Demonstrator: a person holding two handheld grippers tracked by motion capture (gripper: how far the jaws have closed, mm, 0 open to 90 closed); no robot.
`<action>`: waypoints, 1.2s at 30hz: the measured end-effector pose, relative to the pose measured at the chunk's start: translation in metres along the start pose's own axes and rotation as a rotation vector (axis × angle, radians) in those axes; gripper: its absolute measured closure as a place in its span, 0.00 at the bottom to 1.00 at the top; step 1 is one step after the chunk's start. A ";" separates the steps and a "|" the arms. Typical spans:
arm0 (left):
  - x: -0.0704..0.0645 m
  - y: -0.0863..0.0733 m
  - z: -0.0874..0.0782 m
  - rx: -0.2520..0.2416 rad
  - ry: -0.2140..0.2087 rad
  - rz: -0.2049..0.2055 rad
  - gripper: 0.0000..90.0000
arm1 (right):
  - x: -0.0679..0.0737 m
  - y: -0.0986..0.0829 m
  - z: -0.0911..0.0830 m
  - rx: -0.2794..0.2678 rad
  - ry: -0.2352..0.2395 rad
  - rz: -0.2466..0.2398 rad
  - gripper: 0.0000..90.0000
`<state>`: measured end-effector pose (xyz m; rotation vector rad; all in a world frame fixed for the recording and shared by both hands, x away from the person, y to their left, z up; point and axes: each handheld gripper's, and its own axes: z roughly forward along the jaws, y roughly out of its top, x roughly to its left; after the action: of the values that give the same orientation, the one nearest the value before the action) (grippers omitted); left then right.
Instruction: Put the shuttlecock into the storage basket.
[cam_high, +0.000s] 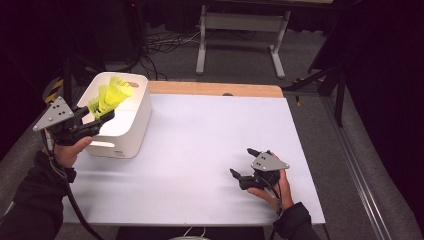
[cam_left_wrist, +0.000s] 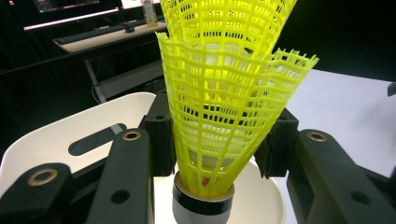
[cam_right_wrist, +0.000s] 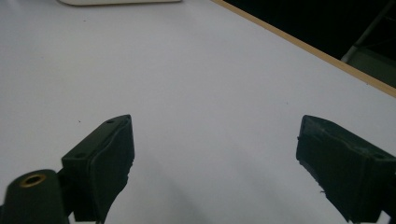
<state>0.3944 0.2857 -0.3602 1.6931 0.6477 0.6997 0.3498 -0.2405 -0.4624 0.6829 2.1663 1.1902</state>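
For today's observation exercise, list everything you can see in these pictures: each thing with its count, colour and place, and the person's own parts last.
shuttlecocks: two it seems, nested, yellow mesh skirts, dark band at the base; clamped in the left hand-held gripper above the bin.
bin: one, white, slot handles; left side of the table.
table: one, white top with a wooden far edge; centre.
desk frame: one, pale grey; on the floor beyond the table.
cables: several, dark; on the floor behind the bin.
left hand-held gripper: one, black with a grey plate; over the bin.
right hand-held gripper: one, black with a grey plate; jaws apart, low over the table's right side.
sleeves: two, dark; bottom edge.
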 end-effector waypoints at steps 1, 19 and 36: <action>0.001 0.002 0.001 0.002 0.001 -0.001 0.63 | 0.000 0.000 0.000 0.000 0.000 0.001 0.14; 0.031 0.027 0.039 0.091 0.049 0.000 0.63 | 0.000 -0.002 0.003 0.013 0.018 0.003 0.14; 0.072 0.021 0.082 0.250 0.096 -0.076 0.63 | -0.003 -0.003 0.002 0.013 0.024 0.005 0.14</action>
<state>0.5045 0.2802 -0.3469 1.8600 0.8931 0.6701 0.3528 -0.2427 -0.4654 0.6829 2.1952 1.1935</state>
